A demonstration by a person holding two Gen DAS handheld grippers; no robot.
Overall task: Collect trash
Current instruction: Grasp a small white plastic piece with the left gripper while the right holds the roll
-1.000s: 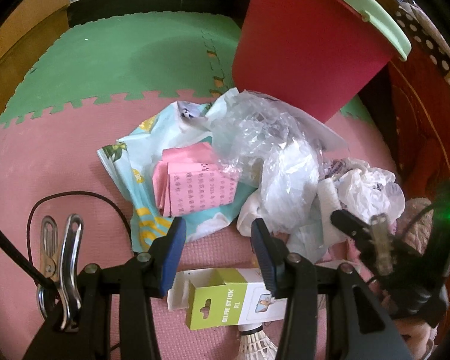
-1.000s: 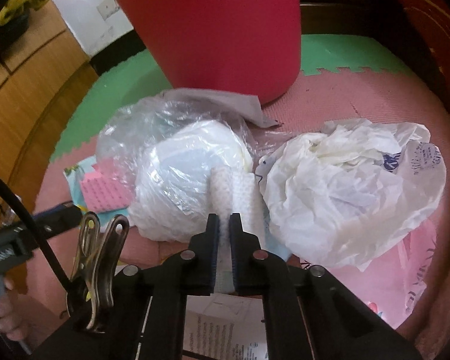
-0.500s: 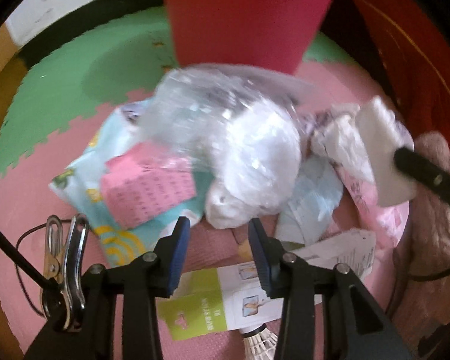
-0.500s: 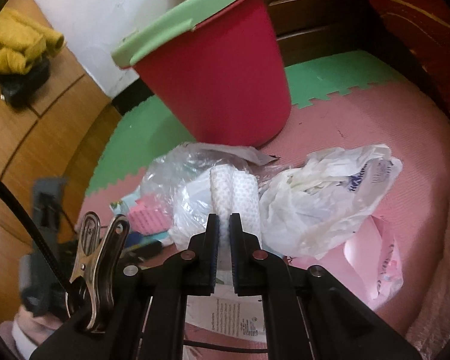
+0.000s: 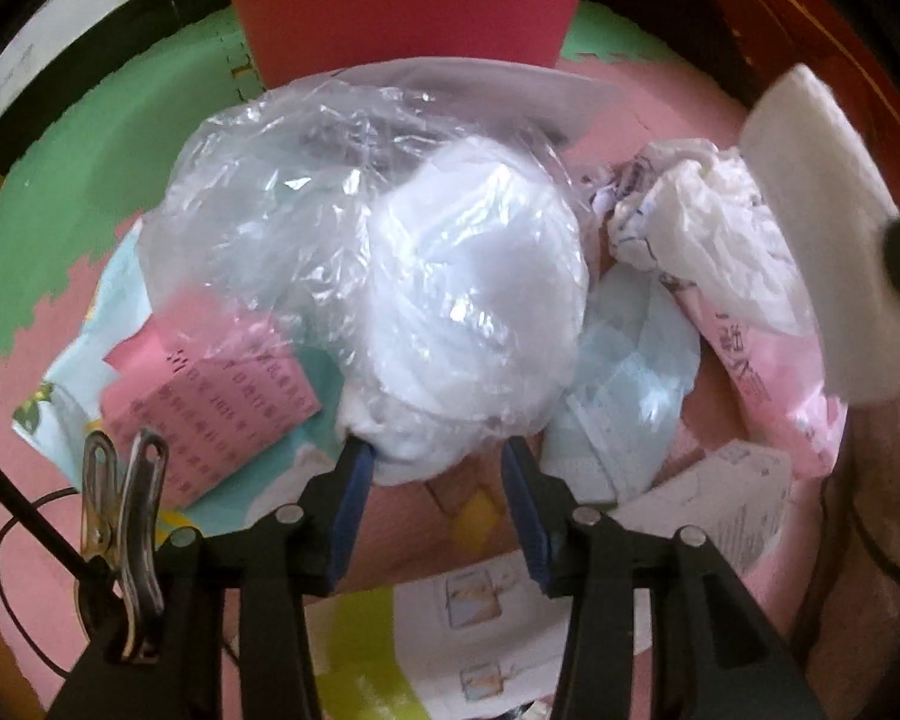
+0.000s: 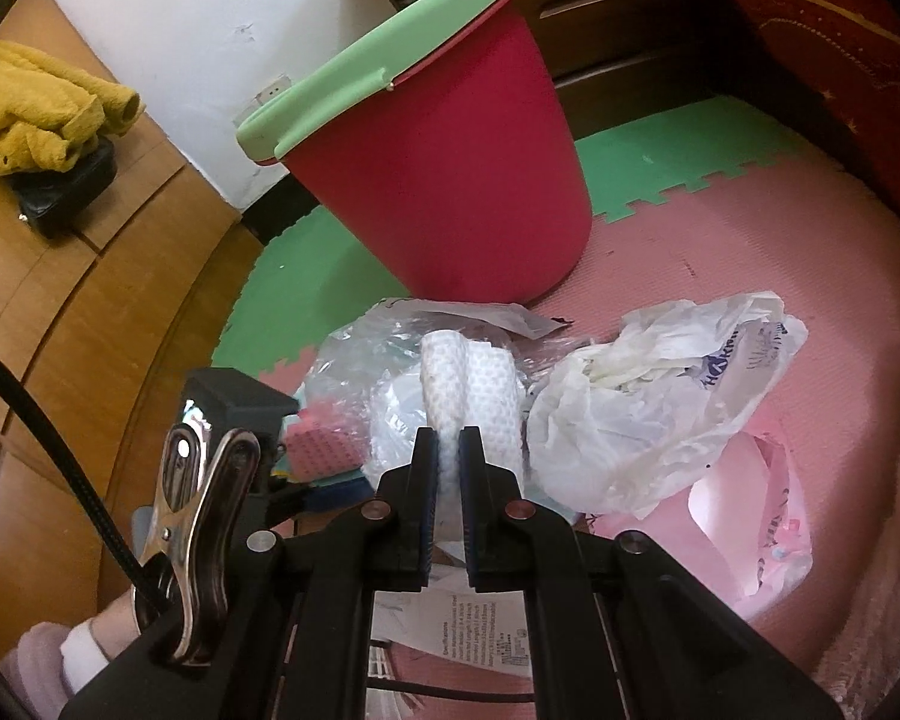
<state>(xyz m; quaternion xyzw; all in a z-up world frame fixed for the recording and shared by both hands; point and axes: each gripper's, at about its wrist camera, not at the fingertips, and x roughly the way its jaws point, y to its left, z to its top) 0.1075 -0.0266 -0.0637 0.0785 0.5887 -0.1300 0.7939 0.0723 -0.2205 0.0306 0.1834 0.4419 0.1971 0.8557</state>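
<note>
Pink and green foam mats [image 6: 720, 228] cover the floor, where one red bin [image 6: 450, 180] with a green lid stands upright behind a heap of litter. One clear bag [image 5: 390, 276] lies in the middle, one crumpled white bag [image 6: 642, 408] beside it. The right hand-held gripper [image 6: 448, 456] pinches one folded paper towel [image 6: 471, 384], its long axis pointing up towards the bin. The left hand-held gripper [image 5: 432, 468] hangs over the clear bag, jaws opening, nothing pressed between them.
</note>
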